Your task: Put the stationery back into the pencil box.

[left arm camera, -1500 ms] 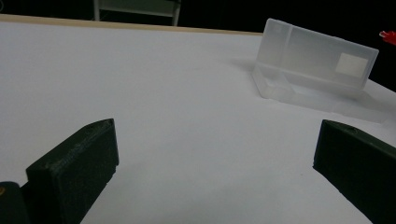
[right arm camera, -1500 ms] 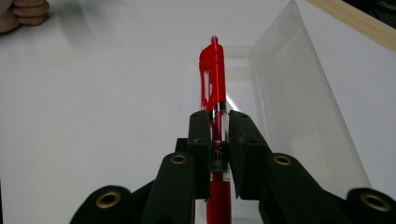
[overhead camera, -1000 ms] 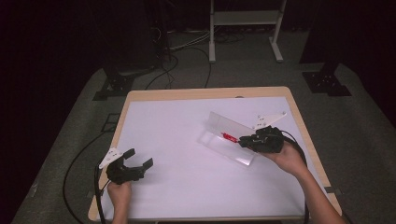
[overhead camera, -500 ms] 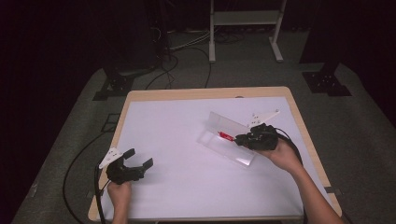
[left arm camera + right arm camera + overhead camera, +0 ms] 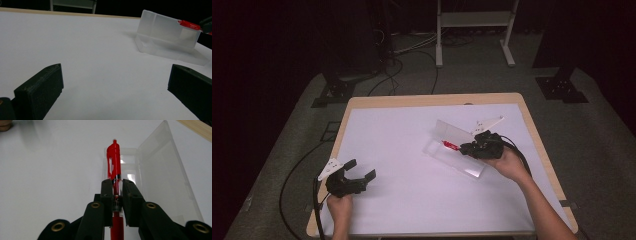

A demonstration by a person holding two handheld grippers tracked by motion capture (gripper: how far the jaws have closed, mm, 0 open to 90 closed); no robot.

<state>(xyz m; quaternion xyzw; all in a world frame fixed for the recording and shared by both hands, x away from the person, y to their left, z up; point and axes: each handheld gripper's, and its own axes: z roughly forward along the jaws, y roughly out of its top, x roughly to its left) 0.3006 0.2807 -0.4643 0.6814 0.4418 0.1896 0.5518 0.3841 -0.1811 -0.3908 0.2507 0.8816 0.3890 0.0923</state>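
A red pen [image 5: 114, 162] is clamped between the black jaws of my right gripper [image 5: 117, 185], clip end pointing away from me. In the high view the right gripper [image 5: 466, 147] holds the pen [image 5: 450, 146] over a clear plastic case [image 5: 454, 150] with its lid [image 5: 453, 131] standing open at the right middle of the table. The case [image 5: 160, 170] lies under and to the right of the pen in the right gripper view. My left gripper [image 5: 361, 169] rests near the table's front left, jaws wide apart with nothing between them. The case [image 5: 167, 35] and pen [image 5: 189, 24] show far off in the left gripper view.
A white sheet [image 5: 402, 165] covers the wooden table [image 5: 432, 99]. Beyond the far edge stand a metal rack's legs [image 5: 439, 45], loose cables [image 5: 397, 65] on the grey floor and dark stand feet [image 5: 561, 87].
My right gripper has carried the red pen a little leftward and slightly lower over the open case. The left gripper has stayed put.
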